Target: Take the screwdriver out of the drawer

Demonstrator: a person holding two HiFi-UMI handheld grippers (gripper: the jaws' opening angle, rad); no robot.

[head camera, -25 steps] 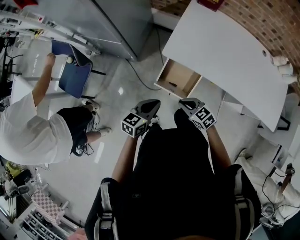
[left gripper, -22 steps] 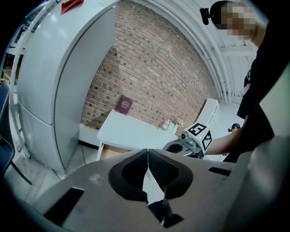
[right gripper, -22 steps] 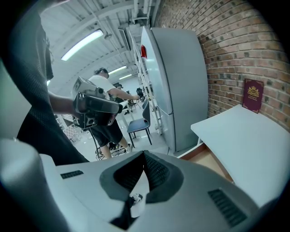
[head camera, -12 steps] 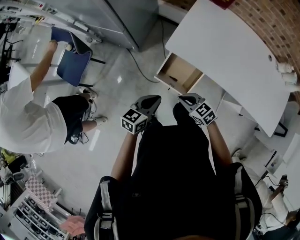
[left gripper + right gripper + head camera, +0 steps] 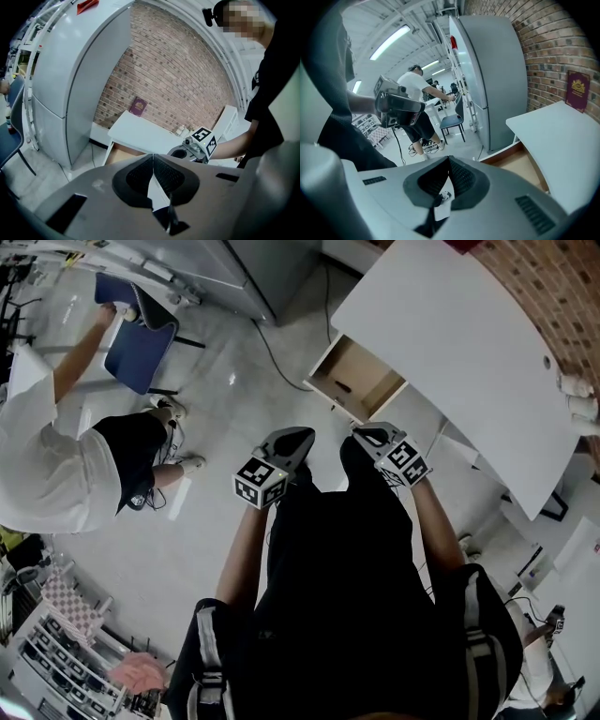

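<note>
At the left edge of the head view a bystander in a white shirt (image 5: 52, 465) bends toward a blue chair (image 5: 136, 338). Both sit nearer that edge and higher in the picture than 1 second ago, as the whole view has swung a little, and a bare hand (image 5: 139, 672) now shows at the bottom left. A grey cabinet (image 5: 253, 268) stands beyond the chair. Next comes the left gripper (image 5: 292, 439), held out in front of the wearer's dark torso. Its own view shows its jaws closed tip to tip with nothing between them. It has stayed short of the drawer (image 5: 323, 362), which hangs open from the long near edge of the white bench (image 5: 450, 343). The screwdriver (image 5: 343, 386) is only a small dark streak on the drawer's tan floor, close to its outer front edge, and lies there as it did before. Just right of the left gripper, and apart from it, is the right gripper (image 5: 373, 437). Its jaws are likewise pressed together and empty, and it remains below the drawer's front corner, not touching it. The bench runs on toward the right edge, with a brick wall (image 5: 553, 287) beyond it.
</note>
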